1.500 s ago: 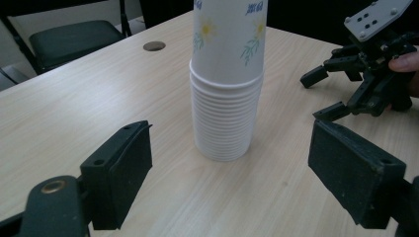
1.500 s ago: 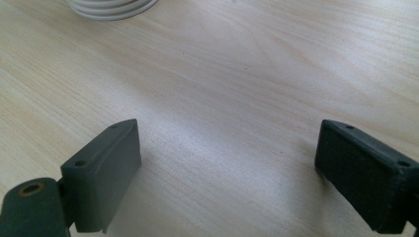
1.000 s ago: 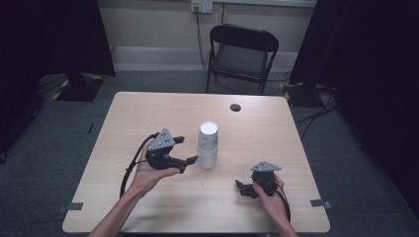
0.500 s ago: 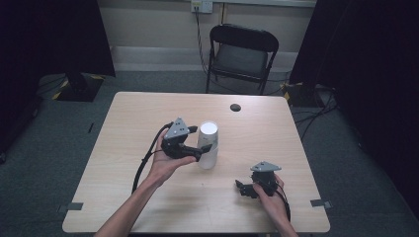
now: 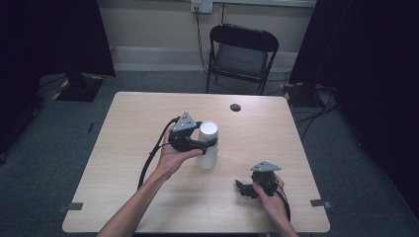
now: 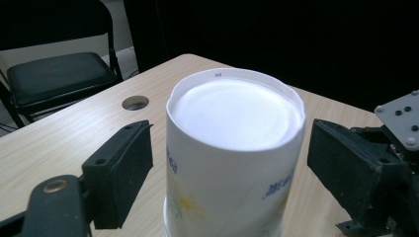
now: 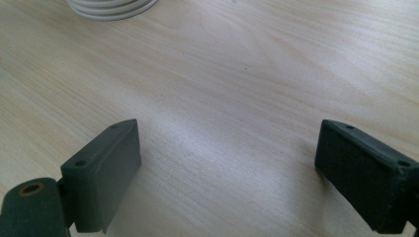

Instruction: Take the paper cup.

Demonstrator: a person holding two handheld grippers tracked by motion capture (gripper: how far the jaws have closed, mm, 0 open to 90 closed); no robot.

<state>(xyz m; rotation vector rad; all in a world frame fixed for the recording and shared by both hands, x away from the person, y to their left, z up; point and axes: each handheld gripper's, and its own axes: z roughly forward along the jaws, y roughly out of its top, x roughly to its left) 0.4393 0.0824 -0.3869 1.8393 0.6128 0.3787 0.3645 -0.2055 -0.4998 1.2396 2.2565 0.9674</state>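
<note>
A white paper cup [image 5: 208, 150] stands upside down near the middle of the table, its flat bottom facing up, with small blue print and a yellow flower on its side [image 6: 232, 148]. Stacked rims [image 7: 111, 7] show at its foot in the right gripper view. My left gripper [image 5: 211, 142] is open, one jaw on each side of the cup's upper part with a gap on both sides [image 6: 231, 163]. My right gripper [image 5: 241, 188] rests low at the front right of the table, open, with bare wood between its jaws [image 7: 227, 168].
A round dark cable hole [image 5: 235, 107] sits in the wooden table [image 5: 128, 128] near its far edge, also seen as the hole [image 6: 134, 102] behind the cup. A black folding chair [image 5: 242, 54] stands beyond the table. Cables trail from both grippers.
My left gripper has moved right and away from the person, from beside the cup to straddling its top. The cup and the right gripper have stayed put.
</note>
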